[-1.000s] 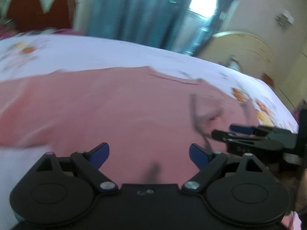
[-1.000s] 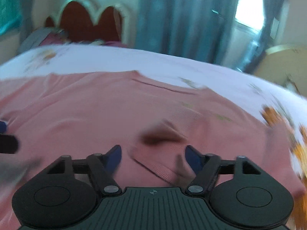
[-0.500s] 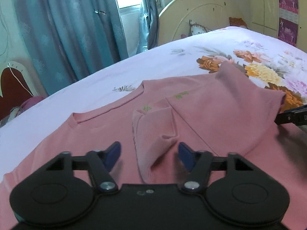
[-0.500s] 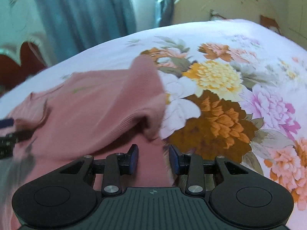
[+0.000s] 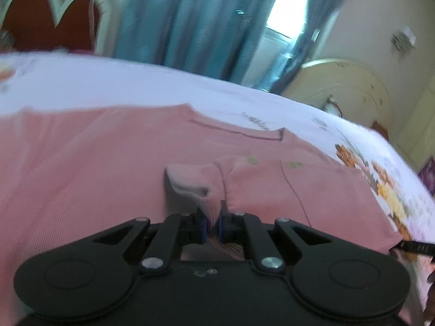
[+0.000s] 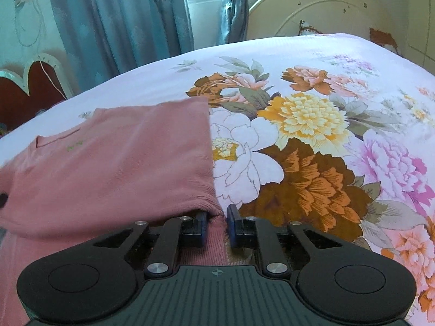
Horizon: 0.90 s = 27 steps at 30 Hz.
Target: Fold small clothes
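A pink knit top (image 5: pixel 95 168) lies spread on the bed, its neckline at the far side. My left gripper (image 5: pixel 212 224) is shut on a bunched fold of the pink top (image 5: pixel 195 182) near the middle of the cloth. My right gripper (image 6: pixel 217 226) is shut on the right edge of the pink top (image 6: pixel 108 163), where a folded-over flap lies on the body. The tip of the right gripper (image 5: pixel 416 246) shows at the right edge of the left wrist view.
The bed has a white sheet with large flowers (image 6: pixel 312 141) stretching to the right of the top. A cream headboard (image 6: pixel 326 2) and blue curtains (image 6: pixel 122 21) stand behind the bed. A red and white headboard (image 5: pixel 46 13) stands at the far left.
Both grippers have closed on the cloth; half a second ago both were open. The raised right flap now lies flatter on the top. The left view has swung left.
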{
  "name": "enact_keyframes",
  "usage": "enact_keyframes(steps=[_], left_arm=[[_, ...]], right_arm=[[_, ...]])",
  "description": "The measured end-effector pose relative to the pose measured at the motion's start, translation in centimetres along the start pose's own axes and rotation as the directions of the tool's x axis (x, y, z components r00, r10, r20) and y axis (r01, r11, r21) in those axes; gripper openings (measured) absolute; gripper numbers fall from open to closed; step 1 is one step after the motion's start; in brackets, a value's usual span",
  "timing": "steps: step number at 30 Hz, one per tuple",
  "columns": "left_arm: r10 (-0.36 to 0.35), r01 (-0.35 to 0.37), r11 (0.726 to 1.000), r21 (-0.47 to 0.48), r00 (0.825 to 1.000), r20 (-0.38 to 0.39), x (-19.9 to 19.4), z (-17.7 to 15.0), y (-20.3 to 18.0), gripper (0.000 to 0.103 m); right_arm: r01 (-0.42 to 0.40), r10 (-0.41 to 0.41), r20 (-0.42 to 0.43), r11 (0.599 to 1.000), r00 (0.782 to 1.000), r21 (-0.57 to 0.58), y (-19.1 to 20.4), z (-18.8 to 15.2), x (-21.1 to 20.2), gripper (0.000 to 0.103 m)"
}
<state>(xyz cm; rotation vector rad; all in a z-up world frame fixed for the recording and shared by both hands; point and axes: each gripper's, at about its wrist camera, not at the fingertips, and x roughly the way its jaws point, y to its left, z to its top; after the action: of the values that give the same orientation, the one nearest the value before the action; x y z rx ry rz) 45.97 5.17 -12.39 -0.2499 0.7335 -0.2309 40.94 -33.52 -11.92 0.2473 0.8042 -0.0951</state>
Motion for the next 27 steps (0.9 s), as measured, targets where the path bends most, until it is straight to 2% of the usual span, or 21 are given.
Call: enact_keyframes(steps=[3, 5, 7, 8, 9, 11, 12, 15, 17, 18, 19, 20, 21, 24, 25, 26, 27], left_arm=[[-0.004, 0.004, 1.0, 0.03, 1.0, -0.001, -0.1, -0.3, -0.4, 0.008], [-0.004, 0.005, 1.0, 0.024, 1.0, -0.015, 0.0, -0.2, -0.4, 0.019], [-0.01, 0.01, 1.0, 0.005, 1.0, -0.009, -0.3, 0.0, 0.0, 0.034], [-0.017, 0.017, 1.0, -0.005, 1.0, -0.015, -0.1, 0.2, 0.1, 0.036], [-0.023, 0.023, 1.0, -0.014, 0.999, -0.028, 0.1, 0.3, 0.3, 0.033], [-0.018, 0.018, 1.0, -0.011, 0.999, -0.031, 0.4, 0.5, 0.6, 0.012], [-0.012, 0.011, 1.0, -0.012, 1.0, -0.028, 0.3, 0.5, 0.7, 0.009], [-0.019, 0.019, 1.0, -0.007, 0.999, -0.026, 0.2, 0.4, 1.2, 0.009], [-0.052, 0.051, 0.999, -0.012, 0.998, -0.046, 0.5, 0.4, 1.4, 0.01], [-0.06, 0.059, 0.998, -0.023, 0.997, -0.05, 0.5, 0.5, 1.5, 0.019], [-0.063, 0.062, 0.998, -0.033, 0.997, -0.045, 0.4, 0.6, 1.6, 0.035], [-0.062, 0.061, 0.997, -0.04, 0.997, -0.034, 0.4, 0.7, 1.7, 0.039], [-0.063, 0.062, 0.997, -0.043, 0.998, -0.031, 0.5, 0.8, 1.8, 0.037], [-0.056, 0.055, 0.997, -0.045, 0.998, -0.04, 1.1, 0.9, 1.8, 0.007], [-0.047, 0.046, 0.998, -0.053, 0.999, -0.012, 0.7, 0.9, 1.8, 0.007], [-0.042, 0.043, 0.998, -0.049, 0.999, 0.02, 0.1, 0.8, 1.7, 0.007], [-0.034, 0.035, 0.999, -0.031, 0.998, 0.047, -0.5, 0.7, 1.5, 0.006]], right_arm=[[0.005, -0.005, -0.004, 1.0, 1.0, -0.017, 0.1, 0.0, 0.0, 0.015], [0.007, -0.007, -0.005, 1.0, 1.0, -0.022, 0.2, 0.0, 0.1, 0.015], [0.006, -0.007, -0.006, 1.0, 1.0, -0.025, 0.1, 0.0, 0.1, 0.015], [0.007, -0.007, -0.006, 1.0, 1.0, -0.027, 0.1, 0.0, 0.1, 0.015], [0.007, -0.007, -0.006, 1.0, 1.0, -0.03, 0.1, 0.0, 0.1, 0.015], [0.006, -0.006, -0.011, 0.999, 1.0, -0.037, 0.1, -0.1, 0.0, 0.015], [0.007, -0.007, -0.016, 0.999, 1.0, -0.04, 0.1, -0.1, -0.2, 0.015], [-0.001, 0.0, -0.012, 0.999, 1.0, -0.043, -0.2, -0.6, -1.7, 0.015], [-0.037, 0.038, 0.049, 0.999, 0.998, -0.024, -0.6, -0.8, -3.6, 0.015], [-0.046, 0.048, 0.076, 0.999, 0.996, -0.023, -0.6, -0.7, -4.4, 0.015], [-0.049, 0.051, 0.099, 0.998, 0.994, -0.026, -0.4, -0.5, -5.0, 0.015], [-0.052, 0.055, 0.111, 0.998, 0.992, -0.029, -0.2, -0.1, -5.2, 0.015], [-0.057, 0.06, 0.11, 0.998, 0.992, -0.034, 0.1, 0.2, -4.9, 0.015], [-0.051, 0.054, 0.062, 0.997, 0.997, -0.055, 1.3, 1.1, -2.4, 0.014], [-0.037, 0.038, 0.014, 0.997, 0.999, -0.067, 1.5, 1.1, -1.0, 0.011], [-0.029, 0.026, -0.04, 0.997, 0.999, -0.065, 1.5, 1.0, 0.0, 0.0], [-0.045, 0.043, -0.034, 0.997, 0.999, -0.064, 1.4, 0.6, -0.1, 0.0]])
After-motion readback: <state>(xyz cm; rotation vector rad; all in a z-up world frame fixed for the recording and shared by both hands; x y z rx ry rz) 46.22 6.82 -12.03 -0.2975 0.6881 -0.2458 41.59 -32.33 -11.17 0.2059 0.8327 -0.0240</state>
